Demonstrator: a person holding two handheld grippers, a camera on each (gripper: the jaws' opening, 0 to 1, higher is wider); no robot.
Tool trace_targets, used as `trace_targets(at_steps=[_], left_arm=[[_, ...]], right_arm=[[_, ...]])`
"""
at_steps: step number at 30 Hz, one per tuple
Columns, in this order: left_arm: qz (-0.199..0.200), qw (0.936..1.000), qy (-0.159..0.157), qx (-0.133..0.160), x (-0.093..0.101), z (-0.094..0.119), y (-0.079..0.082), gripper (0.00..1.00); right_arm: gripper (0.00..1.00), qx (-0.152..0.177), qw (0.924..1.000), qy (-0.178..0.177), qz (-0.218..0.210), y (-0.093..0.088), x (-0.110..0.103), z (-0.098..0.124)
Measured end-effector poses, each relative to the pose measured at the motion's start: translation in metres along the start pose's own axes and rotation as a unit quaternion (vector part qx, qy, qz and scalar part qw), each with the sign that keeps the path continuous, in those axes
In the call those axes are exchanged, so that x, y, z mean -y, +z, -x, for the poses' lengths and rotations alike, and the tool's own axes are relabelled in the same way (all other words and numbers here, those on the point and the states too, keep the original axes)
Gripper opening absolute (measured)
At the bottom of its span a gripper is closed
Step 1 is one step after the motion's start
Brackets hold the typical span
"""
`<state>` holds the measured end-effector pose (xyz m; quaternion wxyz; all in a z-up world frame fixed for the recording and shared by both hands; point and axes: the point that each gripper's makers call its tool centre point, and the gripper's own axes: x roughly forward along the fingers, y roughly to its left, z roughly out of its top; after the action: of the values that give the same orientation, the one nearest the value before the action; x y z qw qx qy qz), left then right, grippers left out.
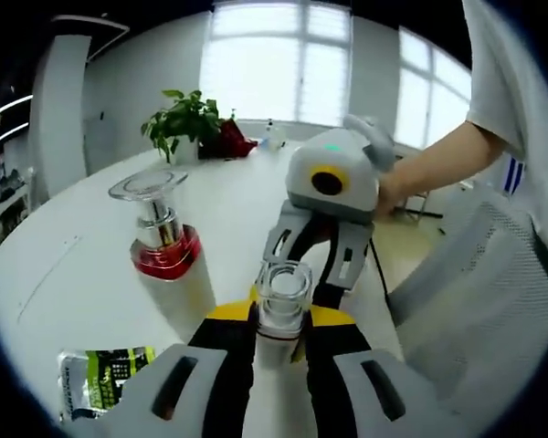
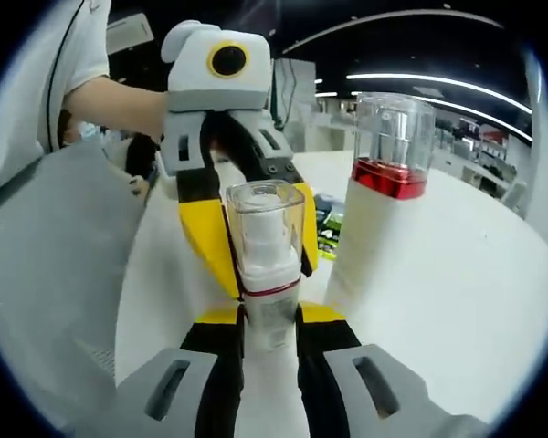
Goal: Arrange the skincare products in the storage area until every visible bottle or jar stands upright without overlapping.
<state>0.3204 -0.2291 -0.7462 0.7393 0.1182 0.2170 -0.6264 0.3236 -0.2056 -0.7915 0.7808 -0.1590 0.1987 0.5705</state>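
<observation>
A small white spray bottle with a clear cap is held upright above the white table. My left gripper is shut on it, yellow jaw tips pressed to both sides. My right gripper comes in from the far side and clamps the same bottle. In the right gripper view the spray bottle rises between my right gripper, gripping its lower body, and my left gripper, gripping near the red ring under the cap. A taller white bottle with a red band and clear cap stands upright nearby.
A green-and-black packet lies flat on the table near the tall bottle. A potted plant stands at the far edge. A grey mesh chair is beside the table, and a person's arm holds the right gripper.
</observation>
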Motion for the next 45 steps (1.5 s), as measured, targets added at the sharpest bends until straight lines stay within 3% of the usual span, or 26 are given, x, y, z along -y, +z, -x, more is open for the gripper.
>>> trace_targets(at_steps=[15, 28, 33, 38, 45], left_arm=[[0.007, 0.9998, 0.015, 0.011, -0.007, -0.001, 0.006, 0.17], [0.016, 0.9978, 0.061, 0.018, -0.02, -0.008, 0.007, 0.17], [0.023, 0.9974, 0.066, 0.02, -0.02, -0.006, 0.007, 0.16], [0.028, 0.9974, 0.062, 0.023, -0.017, -0.006, 0.008, 0.16], [0.025, 0.9978, 0.058, 0.016, -0.016, -0.004, 0.004, 0.19]], right_arm=[[0.2, -0.002, 0.9998, 0.022, 0.002, 0.001, 0.012, -0.003], [0.2, -0.018, 0.9983, 0.053, 0.014, -0.004, 0.019, 0.0], [0.2, -0.029, 0.9972, 0.066, 0.021, -0.005, 0.017, -0.001], [0.26, -0.026, 0.998, 0.057, 0.01, -0.004, 0.017, -0.001], [0.25, -0.034, 0.998, 0.054, 0.007, -0.007, 0.016, 0.0]])
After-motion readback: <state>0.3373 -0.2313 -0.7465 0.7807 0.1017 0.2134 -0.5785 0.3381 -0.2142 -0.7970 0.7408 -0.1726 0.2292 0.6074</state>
